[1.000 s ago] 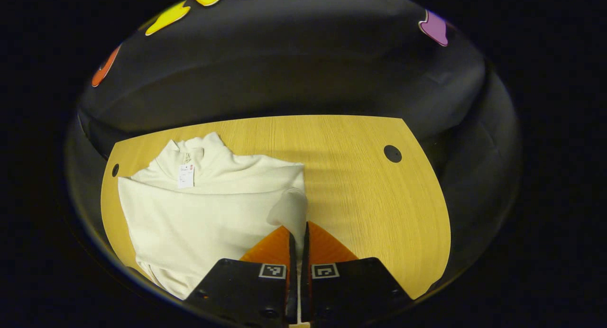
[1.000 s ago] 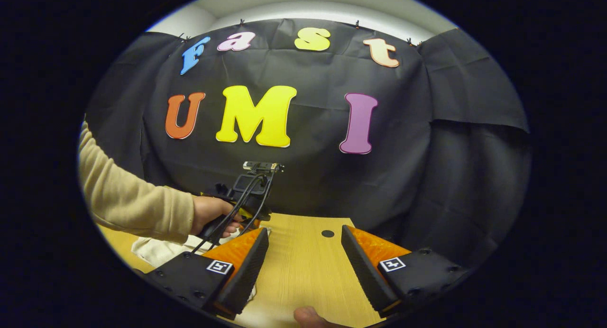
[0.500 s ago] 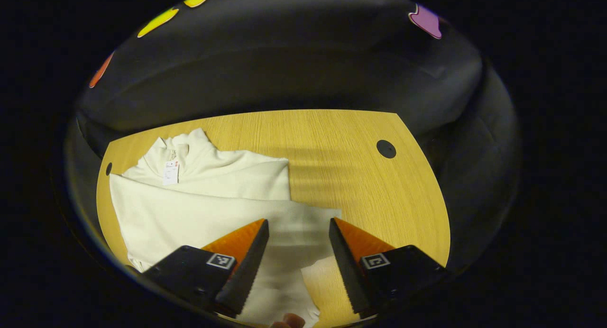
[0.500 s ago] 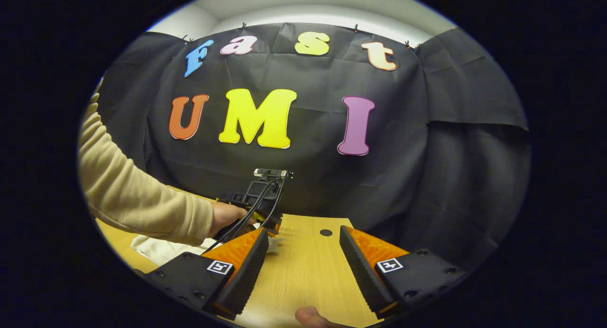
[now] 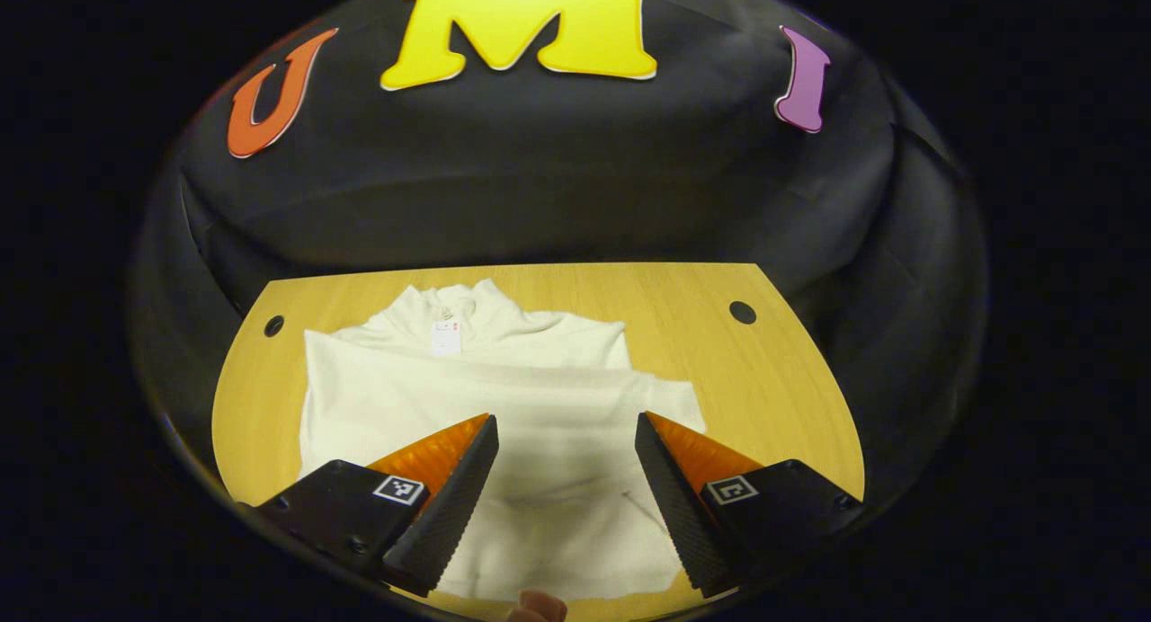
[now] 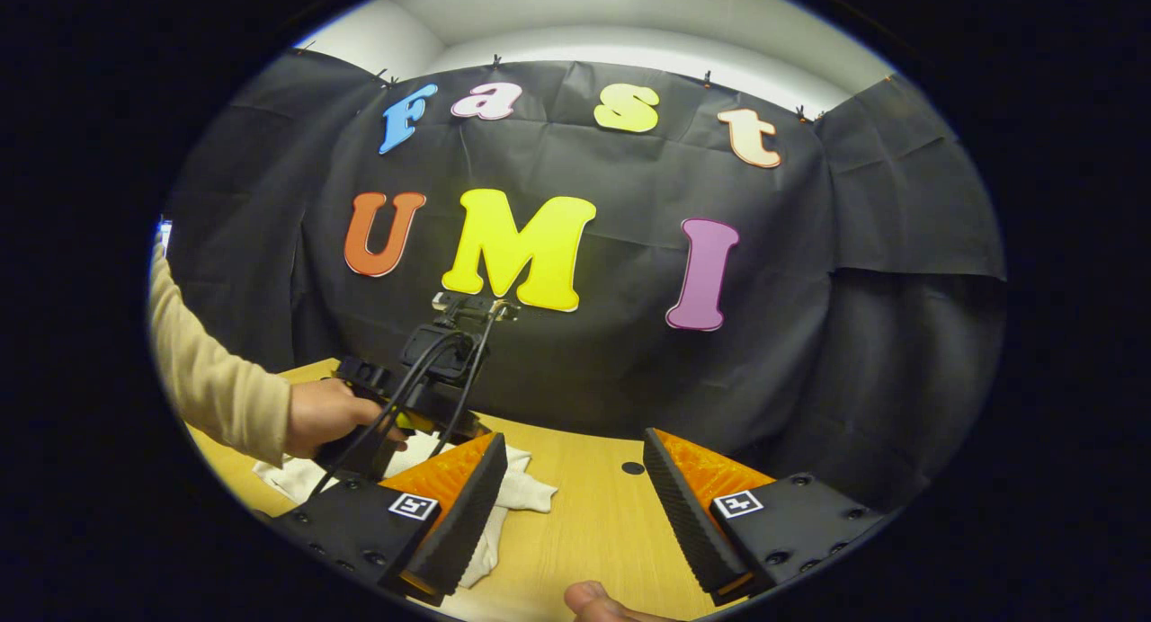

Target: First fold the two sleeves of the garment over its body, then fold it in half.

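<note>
A white high-neck garment [image 5: 504, 406] lies flat on the wooden table [image 5: 773, 370], collar at the far side with a small tag [image 5: 444, 339]. A sleeve [image 5: 629, 393] lies folded across its body. My left gripper [image 5: 565, 478] hovers open above the garment's near part, nothing between its fingers. In the right gripper view, my right gripper [image 6: 574, 505] stands open over bare table, to the right of the garment's edge [image 6: 517, 492]. There the left gripper's body [image 6: 423, 379], with cables, is held by a hand [image 6: 324, 415] in a beige sleeve.
The table has two round cable holes at its far corners [image 5: 743, 313] [image 5: 273, 325]. Black cloth wall [image 6: 809, 352] closes in behind and to the right of the table. A fingertip [image 6: 589, 599] shows at the bottom edge in the right gripper view.
My left gripper, shut on the sleeve a second ago, opened and let it drop across the garment's body, then drew back and up. My right gripper stayed open and barely moved.
</note>
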